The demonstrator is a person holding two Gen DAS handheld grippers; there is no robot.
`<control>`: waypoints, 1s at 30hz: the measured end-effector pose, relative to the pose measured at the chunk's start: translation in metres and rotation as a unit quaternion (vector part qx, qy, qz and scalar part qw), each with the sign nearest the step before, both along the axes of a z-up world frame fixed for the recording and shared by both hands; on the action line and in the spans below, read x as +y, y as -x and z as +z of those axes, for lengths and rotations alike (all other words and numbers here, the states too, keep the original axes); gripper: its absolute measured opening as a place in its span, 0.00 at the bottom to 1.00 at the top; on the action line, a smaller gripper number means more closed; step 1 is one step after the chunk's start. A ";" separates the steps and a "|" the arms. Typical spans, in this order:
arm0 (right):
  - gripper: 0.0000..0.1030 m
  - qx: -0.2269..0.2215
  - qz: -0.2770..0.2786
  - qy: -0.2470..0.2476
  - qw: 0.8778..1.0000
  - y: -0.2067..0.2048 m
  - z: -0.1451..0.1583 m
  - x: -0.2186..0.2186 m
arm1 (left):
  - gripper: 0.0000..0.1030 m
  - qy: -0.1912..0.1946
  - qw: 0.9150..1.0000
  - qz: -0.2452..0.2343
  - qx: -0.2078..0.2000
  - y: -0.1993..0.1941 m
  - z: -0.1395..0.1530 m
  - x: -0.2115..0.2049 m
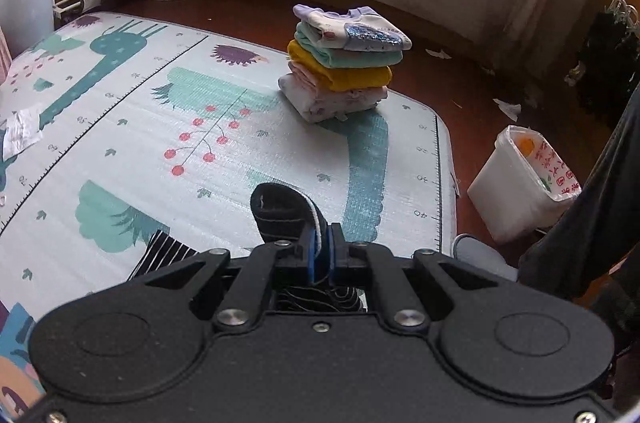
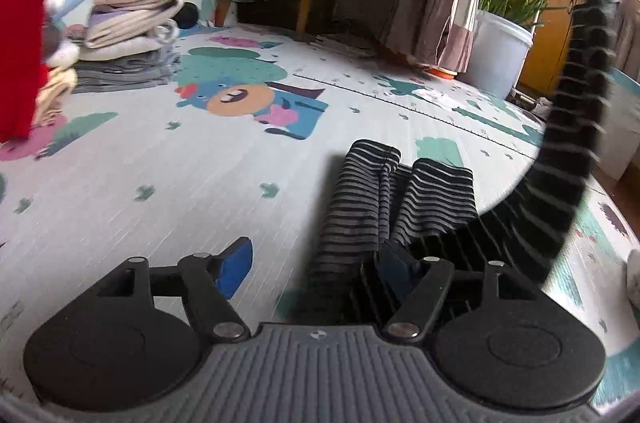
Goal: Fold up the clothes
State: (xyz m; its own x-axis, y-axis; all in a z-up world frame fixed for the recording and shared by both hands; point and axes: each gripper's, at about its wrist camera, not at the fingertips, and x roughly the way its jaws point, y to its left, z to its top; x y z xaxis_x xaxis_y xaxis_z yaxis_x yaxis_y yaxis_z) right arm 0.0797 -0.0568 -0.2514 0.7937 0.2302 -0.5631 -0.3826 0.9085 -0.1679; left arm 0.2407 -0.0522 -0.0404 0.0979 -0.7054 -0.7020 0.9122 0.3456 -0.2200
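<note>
The left gripper (image 1: 320,255) is clamped on a dark, stitched band of the striped garment (image 2: 384,207), most of which hangs hidden below the gripper's body. The right gripper (image 2: 316,265) stands wide with nothing pinched; its right blue pad overlaps the ribbed black-and-grey cloth, contact unclear. The garment's two legs lie on the printed foam mat (image 1: 120,151). A stack of folded clothes (image 1: 344,61) sits near the mat's far edge.

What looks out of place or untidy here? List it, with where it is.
Torn white paper scraps litter the brown floor beyond the play mat. A crumpled wrapper lies at the mat's left edge. The folded stack sits slightly askew, its layers not squared. Nothing appears spilled or damaged.
</note>
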 end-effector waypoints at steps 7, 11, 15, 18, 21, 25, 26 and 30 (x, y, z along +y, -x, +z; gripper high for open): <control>0.77 0.144 -0.041 -0.074 0.986 -0.053 -0.046 -0.019 | 0.04 -0.001 1.000 0.006 0.003 0.001 -0.006 -0.001; 0.76 0.083 -0.034 -0.094 0.992 -0.031 -0.032 -0.025 | 0.04 0.001 1.000 0.013 0.001 0.000 -0.004 0.005; 0.79 0.063 -0.031 -0.102 0.992 -0.033 -0.026 -0.023 | 0.04 -0.002 1.000 0.021 -0.004 0.000 -0.004 0.007; 0.82 0.131 -0.050 -0.077 0.987 -0.055 -0.047 -0.024 | 0.04 -0.010 1.000 0.028 -0.009 -0.001 -0.009 0.006; 0.85 0.128 -0.035 -0.057 0.990 -0.049 -0.046 -0.016 | 0.04 -0.020 0.999 0.037 -0.009 -0.006 -0.018 0.006; 0.84 0.113 -0.047 -0.065 0.990 -0.035 -0.038 -0.017 | 0.04 -0.030 0.998 0.045 -0.012 -0.013 -0.024 0.011; 0.84 0.107 -0.047 -0.060 0.991 -0.029 -0.036 -0.017 | 0.04 -0.034 0.998 0.047 -0.015 -0.014 -0.024 0.013; 0.84 0.081 -0.021 -0.038 0.996 0.011 -0.024 -0.020 | 0.04 -0.046 0.997 0.053 -0.020 -0.021 -0.026 0.025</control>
State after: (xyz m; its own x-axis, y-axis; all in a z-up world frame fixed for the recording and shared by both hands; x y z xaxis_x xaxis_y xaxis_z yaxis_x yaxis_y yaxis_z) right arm 0.0682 -0.0769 -0.2752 0.7040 0.2449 -0.6667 -0.3600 0.9322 -0.0376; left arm 0.2618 -0.0275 -0.0662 0.1986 -0.6224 -0.7571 0.8768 0.4580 -0.1465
